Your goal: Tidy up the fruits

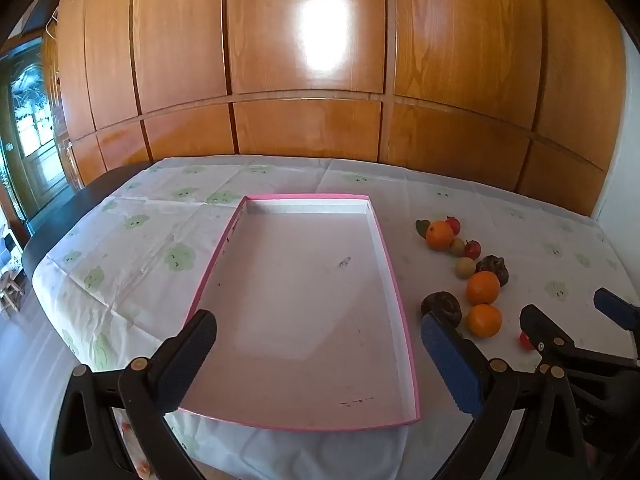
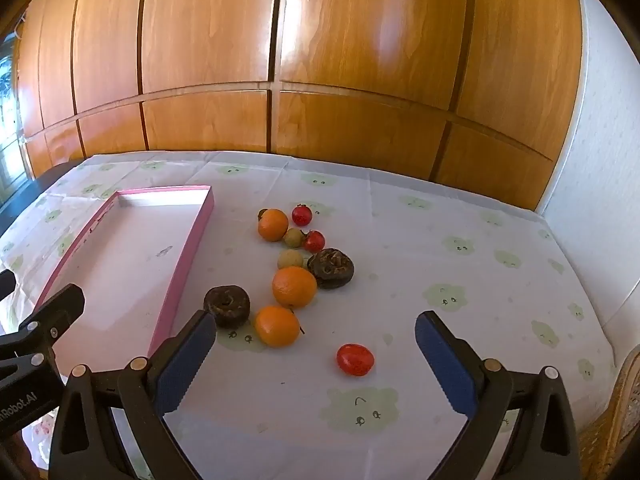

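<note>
Both tools are hovering over the cloth-covered surface (image 2: 440, 240), jaws spread wide, nothing between them. The left tool (image 1: 320, 344) is pointing into the shallow pink tray (image 1: 394, 280), which is holding no fruit. The right tool (image 2: 316, 344) is framing a loose red fruit (image 2: 355, 359). Three oranges (image 2: 294, 286), two dark wrinkled fruits (image 2: 331, 267), two pale round fruits (image 2: 291, 259) and two small red fruits (image 2: 301, 215) are lying clustered at 3 o'clock of the tray.

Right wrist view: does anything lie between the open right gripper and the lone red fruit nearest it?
Nothing visible does. The red fruit lies alone on the tablecloth just ahead of the open right gripper, nearer its right finger. The closest orange sits off to its left, apart.
</note>
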The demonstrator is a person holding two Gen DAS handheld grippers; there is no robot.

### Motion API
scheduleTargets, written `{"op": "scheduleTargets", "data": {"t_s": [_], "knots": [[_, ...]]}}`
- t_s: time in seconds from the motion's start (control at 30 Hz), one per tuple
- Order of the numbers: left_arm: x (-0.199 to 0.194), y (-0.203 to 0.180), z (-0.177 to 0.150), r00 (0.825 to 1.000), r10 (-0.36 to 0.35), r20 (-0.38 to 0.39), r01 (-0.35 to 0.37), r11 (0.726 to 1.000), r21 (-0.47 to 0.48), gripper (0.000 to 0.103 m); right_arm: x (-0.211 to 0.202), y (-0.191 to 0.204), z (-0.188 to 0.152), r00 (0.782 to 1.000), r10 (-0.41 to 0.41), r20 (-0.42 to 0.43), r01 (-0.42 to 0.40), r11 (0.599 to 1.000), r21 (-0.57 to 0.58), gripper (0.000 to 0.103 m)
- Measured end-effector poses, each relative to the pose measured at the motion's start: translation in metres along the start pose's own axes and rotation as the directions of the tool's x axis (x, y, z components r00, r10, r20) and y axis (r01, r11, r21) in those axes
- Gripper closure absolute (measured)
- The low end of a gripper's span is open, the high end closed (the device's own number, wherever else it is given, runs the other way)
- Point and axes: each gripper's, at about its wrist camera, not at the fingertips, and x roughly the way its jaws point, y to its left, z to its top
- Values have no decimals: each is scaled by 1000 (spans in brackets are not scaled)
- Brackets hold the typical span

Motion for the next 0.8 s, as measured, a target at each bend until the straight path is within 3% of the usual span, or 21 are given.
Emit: {"op": "scheduleTargets", "data": {"t_s": [0.4, 0.8], "knots": [[3, -2, 1, 1000, -5, -14, 5, 1000, 8, 0, 8, -8, -3, 999, 11, -38, -9, 999, 37, 1], [3, -7, -1, 1000, -10, -18, 11, 1000, 21, 0, 6, -12, -2, 999, 32, -11, -32, 997, 73, 1]]}}
